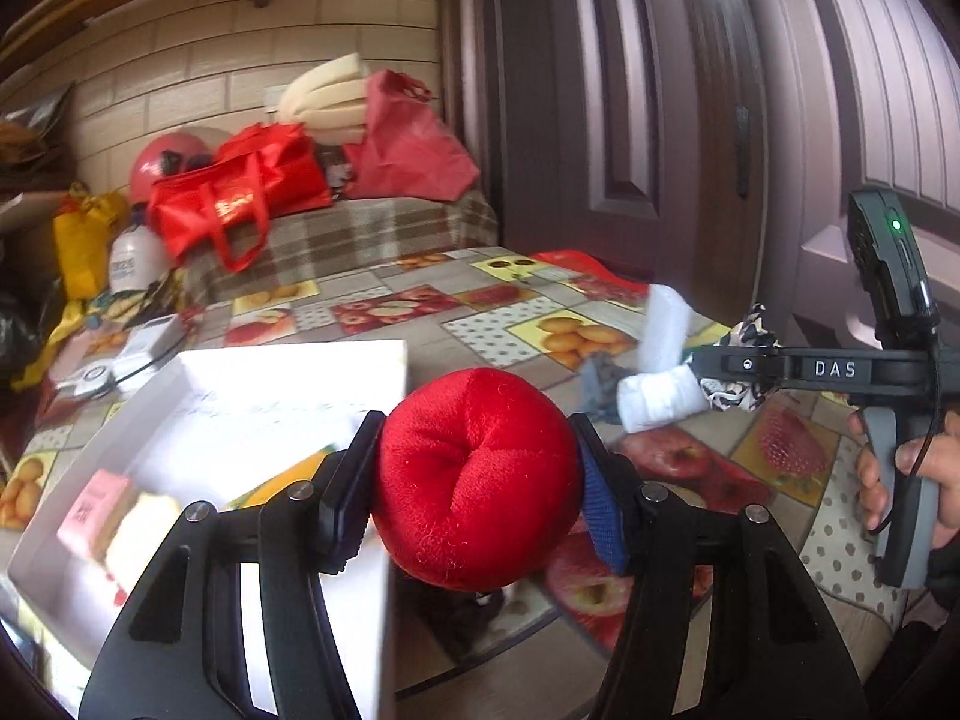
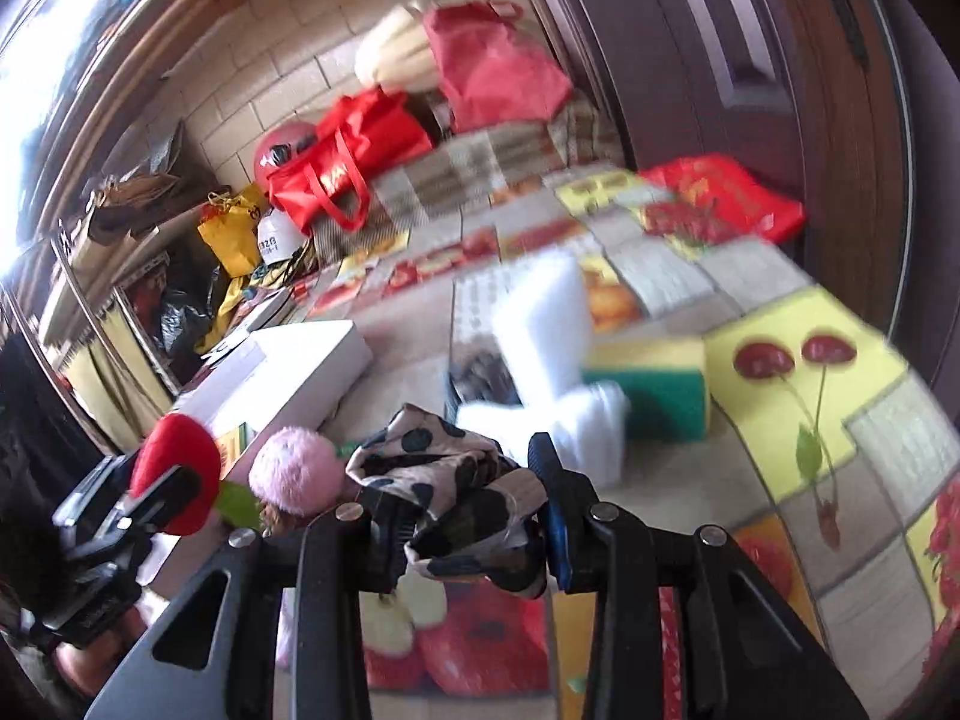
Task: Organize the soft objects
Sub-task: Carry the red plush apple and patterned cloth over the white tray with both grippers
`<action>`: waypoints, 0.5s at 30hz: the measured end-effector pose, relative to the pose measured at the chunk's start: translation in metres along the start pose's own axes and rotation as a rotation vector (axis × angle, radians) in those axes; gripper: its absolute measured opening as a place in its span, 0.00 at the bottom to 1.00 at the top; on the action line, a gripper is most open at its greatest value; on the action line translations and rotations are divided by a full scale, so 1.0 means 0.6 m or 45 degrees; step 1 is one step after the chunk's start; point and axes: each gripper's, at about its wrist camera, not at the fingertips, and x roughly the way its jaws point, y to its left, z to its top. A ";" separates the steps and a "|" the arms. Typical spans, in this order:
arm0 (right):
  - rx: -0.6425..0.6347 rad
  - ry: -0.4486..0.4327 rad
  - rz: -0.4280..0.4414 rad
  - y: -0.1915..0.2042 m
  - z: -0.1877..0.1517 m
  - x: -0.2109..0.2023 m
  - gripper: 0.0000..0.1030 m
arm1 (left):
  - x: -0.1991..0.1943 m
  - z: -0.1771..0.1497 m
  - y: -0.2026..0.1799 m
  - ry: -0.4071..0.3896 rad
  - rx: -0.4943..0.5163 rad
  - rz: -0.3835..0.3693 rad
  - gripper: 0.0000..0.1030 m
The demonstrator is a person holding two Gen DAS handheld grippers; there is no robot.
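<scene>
Left wrist view: the left gripper (image 1: 477,480) fills the lower centre, jaws partly apart and pressed on either side of a red plush ball (image 1: 477,480), which sits lifted over the near edge of a white box (image 1: 288,384) at lower left. Inside the box, lower left of frame, lie a pink item (image 1: 93,510) and a pale soft piece (image 1: 144,525), both blurred. The bench (image 1: 480,312) carries a fruit-print cloth. At right of frame, the right gripper (image 1: 738,369) reaches in sideways, closed on a spotted black-and-cream cloth (image 1: 747,324); a person's hand (image 1: 924,468) grips its handle at lower right. Just beside its tip, white foam pieces (image 1: 660,354) stand and lie on the bench. Upper left: a red tote bag (image 1: 240,192), a second red bag (image 1: 408,138), a pink ball (image 1: 162,165). Right wrist view: the right gripper (image 2: 462,504), lower centre, jaws nearly together, clamps the bunched spotted cloth at mid-frame. Behind it, the white foam pieces (image 2: 552,348) touch a yellow-and-green sponge (image 2: 660,384) on the bench. A pink fuzzy pompom (image 2: 294,471) lies just left of the cloth. At lower left, the left gripper (image 2: 171,489) carries the red plush ball (image 2: 174,456) beside the white box (image 2: 282,378).
</scene>
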 end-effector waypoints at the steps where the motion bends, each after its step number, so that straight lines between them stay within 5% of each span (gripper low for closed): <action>1: -0.035 -0.020 -0.016 0.011 0.000 0.003 0.35 | -0.004 -0.002 0.010 -0.004 -0.014 0.016 0.58; 15: -0.319 -0.075 -0.022 0.120 -0.009 0.028 0.34 | -0.023 -0.014 0.069 -0.032 -0.099 0.086 0.58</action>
